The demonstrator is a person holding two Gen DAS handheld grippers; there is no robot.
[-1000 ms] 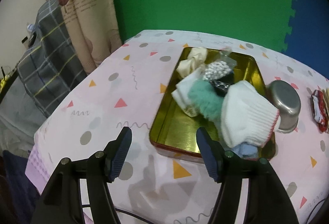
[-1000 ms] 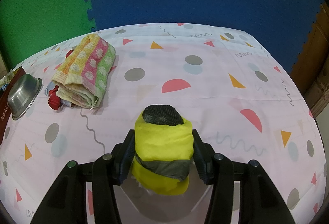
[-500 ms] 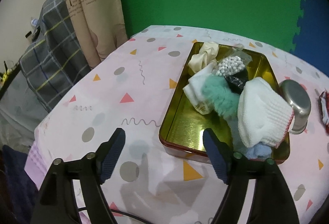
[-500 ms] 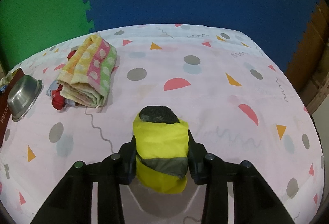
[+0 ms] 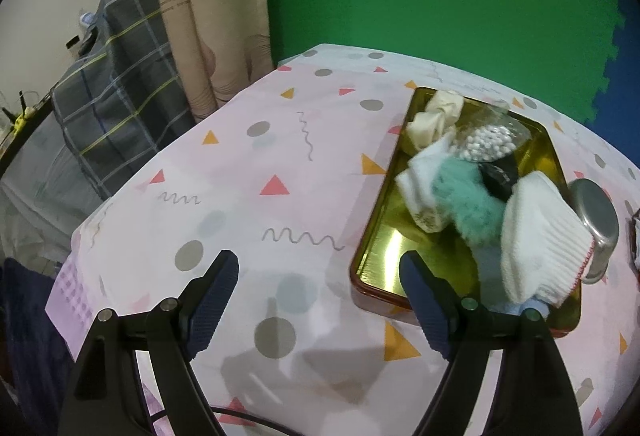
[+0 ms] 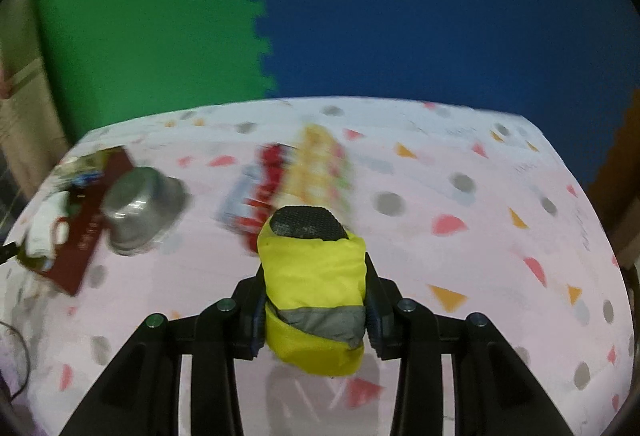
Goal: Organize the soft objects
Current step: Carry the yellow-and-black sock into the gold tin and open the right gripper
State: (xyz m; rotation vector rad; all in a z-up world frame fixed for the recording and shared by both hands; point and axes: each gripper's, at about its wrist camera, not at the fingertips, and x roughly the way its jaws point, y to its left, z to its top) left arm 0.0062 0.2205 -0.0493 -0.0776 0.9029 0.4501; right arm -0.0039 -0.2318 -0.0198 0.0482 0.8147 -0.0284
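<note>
Left gripper [image 5: 318,286]: we see the jaws spread wide with nothing between them; they have just been opening. Below them lies bare cloth at the near edge of the table, the right finger [image 5: 420,302] over the tin's near left corner.
Cloth [image 5: 256,172]: we note pale pink with grey dots, triangles and squiggles, covering the table to its left and near edges.
Tin [image 5: 370,232]: gold inside, dark red outside, lying lengthwise toward the far edge of the table, right of the left gripper.
Tin contents: at the far end we see a cream scrunchie [image 5: 434,116] and a bag of white beads [image 5: 490,142]; in the middle a white sock [image 5: 422,172], a teal fuzzy piece [image 5: 466,196] and a small black item [image 5: 498,176]; at the near end a white glove [image 5: 538,240] with a red-stitched cuff, over something pale blue [image 5: 530,306].
Bowl [image 5: 596,224]: steel, on its side, touching the tin's right rim.
Towel [image 6: 320,164]: blurred in the right wrist view; yellow, pink and green, right of the bowl, with a red packet [image 6: 264,192] against its left side.
Right gripper [image 6: 314,300]: we see it closed on a yellow bundle [image 6: 314,272] with a grey band and a black mesh tip, pads pressing both sides. We see the bundle in front of the towel; whether it touches the cloth we cannot tell.
</note>
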